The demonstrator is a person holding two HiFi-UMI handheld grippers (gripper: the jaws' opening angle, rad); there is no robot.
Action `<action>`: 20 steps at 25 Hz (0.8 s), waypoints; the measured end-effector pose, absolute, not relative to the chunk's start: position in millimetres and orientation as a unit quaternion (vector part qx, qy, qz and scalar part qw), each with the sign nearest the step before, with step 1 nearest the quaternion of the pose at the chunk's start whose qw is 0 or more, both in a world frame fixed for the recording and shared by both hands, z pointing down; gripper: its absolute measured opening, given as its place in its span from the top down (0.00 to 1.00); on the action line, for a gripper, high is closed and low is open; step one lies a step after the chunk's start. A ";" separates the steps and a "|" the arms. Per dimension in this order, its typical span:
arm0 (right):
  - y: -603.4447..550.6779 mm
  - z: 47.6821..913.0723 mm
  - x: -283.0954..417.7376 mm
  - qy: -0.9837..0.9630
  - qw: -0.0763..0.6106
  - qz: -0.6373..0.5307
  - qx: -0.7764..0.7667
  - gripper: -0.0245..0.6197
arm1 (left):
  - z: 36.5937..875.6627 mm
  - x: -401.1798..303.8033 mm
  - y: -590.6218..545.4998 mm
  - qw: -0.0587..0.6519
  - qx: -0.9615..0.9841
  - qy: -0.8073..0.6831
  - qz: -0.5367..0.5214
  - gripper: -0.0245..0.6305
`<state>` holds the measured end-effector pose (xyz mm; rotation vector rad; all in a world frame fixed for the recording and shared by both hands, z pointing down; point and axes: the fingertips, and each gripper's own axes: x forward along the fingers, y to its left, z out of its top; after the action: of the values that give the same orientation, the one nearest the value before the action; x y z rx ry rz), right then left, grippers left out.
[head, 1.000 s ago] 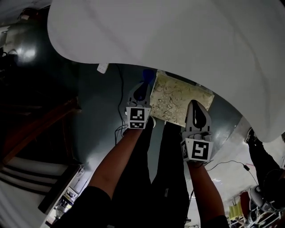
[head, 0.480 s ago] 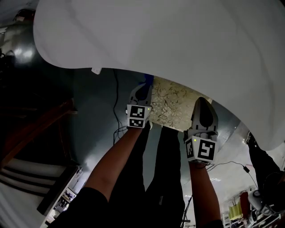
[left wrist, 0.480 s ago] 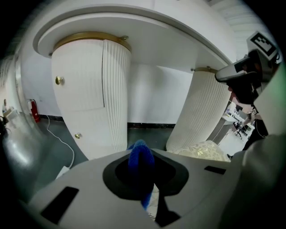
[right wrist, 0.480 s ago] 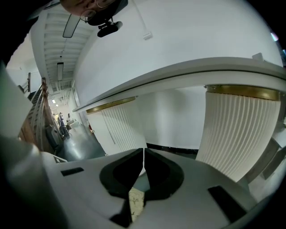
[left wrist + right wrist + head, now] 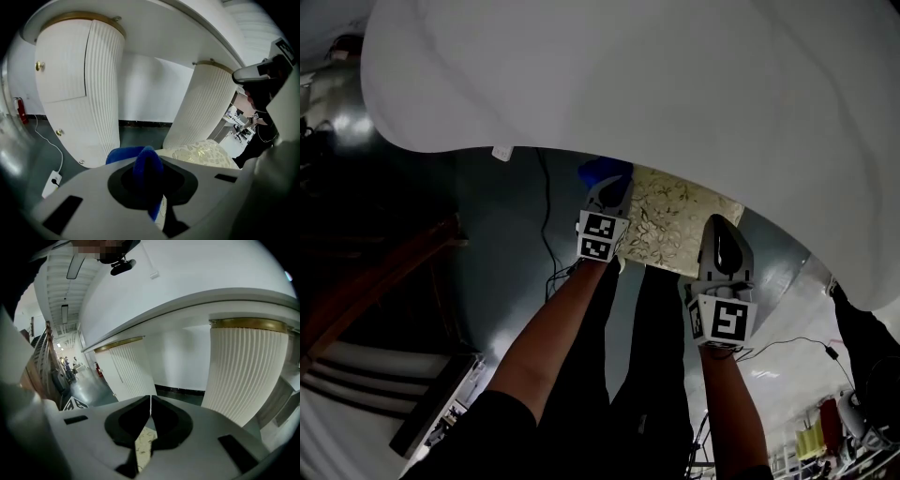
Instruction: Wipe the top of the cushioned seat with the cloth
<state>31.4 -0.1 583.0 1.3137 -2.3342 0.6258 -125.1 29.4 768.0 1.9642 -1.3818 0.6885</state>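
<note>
Left gripper view shows the left gripper point(image 5: 149, 180) clenched on a bunched blue cloth point(image 5: 140, 157), which sits at one corner of the floral cushioned seat point(image 5: 206, 152) tucked under a white table point(image 5: 675, 94). The right gripper point(image 5: 150, 416) is closed on nothing, near the seat's opposite edge. Wiping looks barely begun, with most of the top left to cover.

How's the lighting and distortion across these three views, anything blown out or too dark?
Head view: the white tabletop is washed out and textureless, the floor is dark with glare patches, and the patterned seat cushion is dim but readable. Left gripper view: strong fisheye bending, black corners, and the blue cloth looks soft so near the lens. Right gripper view: the same fisheye curve, evenly bright.
</note>
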 end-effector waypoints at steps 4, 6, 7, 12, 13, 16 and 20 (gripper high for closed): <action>1.3 590.4 34.6 -0.834 0.195 0.225 0.465 0.90 | 770.7 -120.3 31.2 0.297 0.755 -0.510 0.286 0.90; -0.2 589.7 38.6 -0.832 0.193 0.228 0.467 0.90 | 772.0 -118.1 32.0 0.307 0.750 -0.511 0.286 0.90; -2.1 588.8 41.4 -0.831 0.190 0.231 0.469 0.90 | 772.5 -117.2 31.5 0.313 0.747 -0.514 0.283 0.90; -11.1 587.1 54.6 -0.825 0.180 0.234 0.481 0.90 | 767.0 -103.8 30.3 0.309 0.753 -0.501 0.294 0.90; -11.4 587.5 56.9 -0.824 0.178 0.236 0.483 0.90 | 766.9 -98.7 31.7 0.306 0.757 -0.493 0.299 0.90; -10.4 586.1 62.5 -0.815 0.168 0.255 0.492 0.90 | 766.6 -84.5 33.6 0.310 0.762 -0.482 0.303 0.90; -3.2 583.7 61.8 -0.819 0.164 0.263 0.483 0.90 | 766.6 -66.2 33.5 0.314 0.767 -0.471 0.303 0.90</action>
<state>61.8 -3.2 583.7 1.3769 -2.3342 0.7503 -66.2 33.5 766.6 2.0206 -1.2414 0.7997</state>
